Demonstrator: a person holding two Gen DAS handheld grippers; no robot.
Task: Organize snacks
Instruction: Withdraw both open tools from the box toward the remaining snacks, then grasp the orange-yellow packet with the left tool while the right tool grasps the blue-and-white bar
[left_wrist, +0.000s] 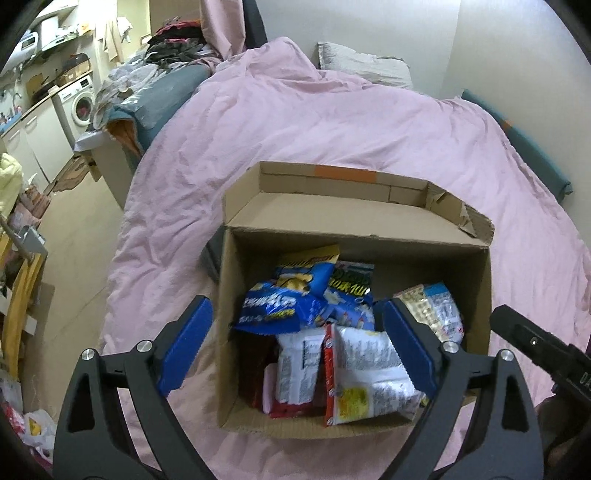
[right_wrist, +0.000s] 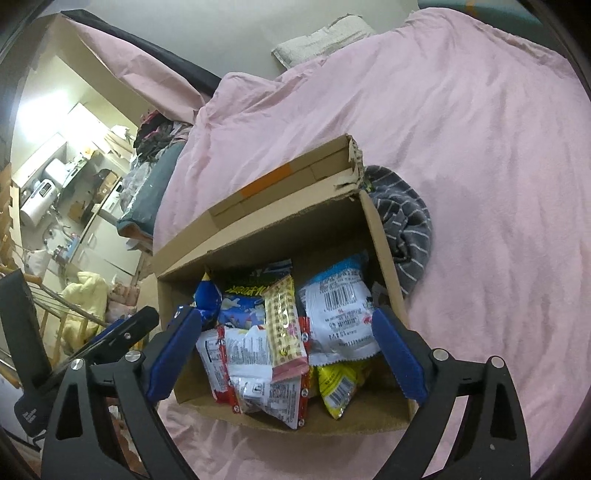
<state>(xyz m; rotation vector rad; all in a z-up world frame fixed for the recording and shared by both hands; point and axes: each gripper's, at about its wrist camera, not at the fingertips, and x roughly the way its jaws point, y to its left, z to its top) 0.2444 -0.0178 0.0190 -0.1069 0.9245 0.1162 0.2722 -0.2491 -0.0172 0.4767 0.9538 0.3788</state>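
An open cardboard box (left_wrist: 354, 236) stands on the pink duvet (left_wrist: 295, 122), its far flap folded back. It holds several snack packets: a blue bag (left_wrist: 280, 306), a white bag with a red edge (left_wrist: 369, 365) and a checked pack (left_wrist: 432, 306). My left gripper (left_wrist: 295, 302) hovers open above the box's near half, with nothing between its blue pads. In the right wrist view, my right gripper (right_wrist: 286, 311) also hangs open over the box (right_wrist: 380, 236), above a yellow-checked packet (right_wrist: 286, 321), a white barcode packet (right_wrist: 340, 314) and a yellow bag (right_wrist: 340, 384). Neither gripper touches a packet.
A grey striped cloth (right_wrist: 402, 225) lies against the box's right side. A pillow (left_wrist: 365, 62) sits at the bed's head. Left of the bed are bare floor (left_wrist: 81, 229), a pile of clothes (left_wrist: 173, 48), a washing machine (left_wrist: 79, 103) and a wooden rack (right_wrist: 48, 295).
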